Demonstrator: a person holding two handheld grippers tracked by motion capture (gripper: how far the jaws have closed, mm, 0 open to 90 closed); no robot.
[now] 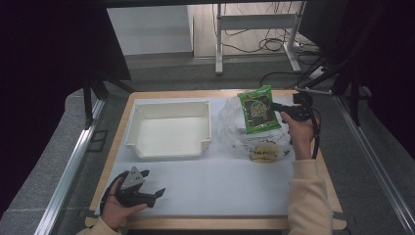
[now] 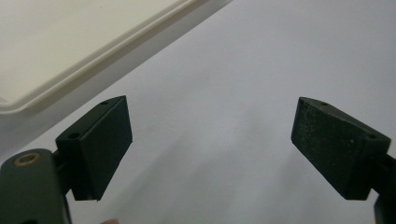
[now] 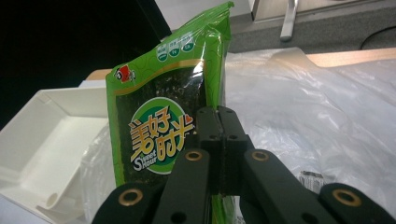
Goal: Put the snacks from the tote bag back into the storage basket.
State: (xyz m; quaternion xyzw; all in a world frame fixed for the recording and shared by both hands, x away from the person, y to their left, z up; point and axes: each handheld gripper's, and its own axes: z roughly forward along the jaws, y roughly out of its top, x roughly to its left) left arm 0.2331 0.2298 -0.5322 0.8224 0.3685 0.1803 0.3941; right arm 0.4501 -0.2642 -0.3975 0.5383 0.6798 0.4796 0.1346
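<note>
A green snack packet (image 1: 258,109) (image 3: 163,112) with "Sweet Hour" printed on it hangs in the air above a clear plastic bag (image 1: 235,128) (image 3: 322,116) at the table's right. My right gripper (image 1: 281,110) (image 3: 219,140) is shut on the packet's right edge. A yellowish item (image 1: 265,152) lies inside the bag near its front. My left gripper (image 1: 155,194) (image 2: 210,144) rests low at the front left of the table, jaws wide open with nothing between them, pointing right over the white table cover.
A white plastic tray (image 1: 139,142) (image 2: 70,70) (image 3: 28,140) sits empty at the table's middle left, next to the bag. White cover (image 1: 215,186) spans the table's front. Beyond the far edge are a desk frame (image 1: 254,22) and cables on the floor.
</note>
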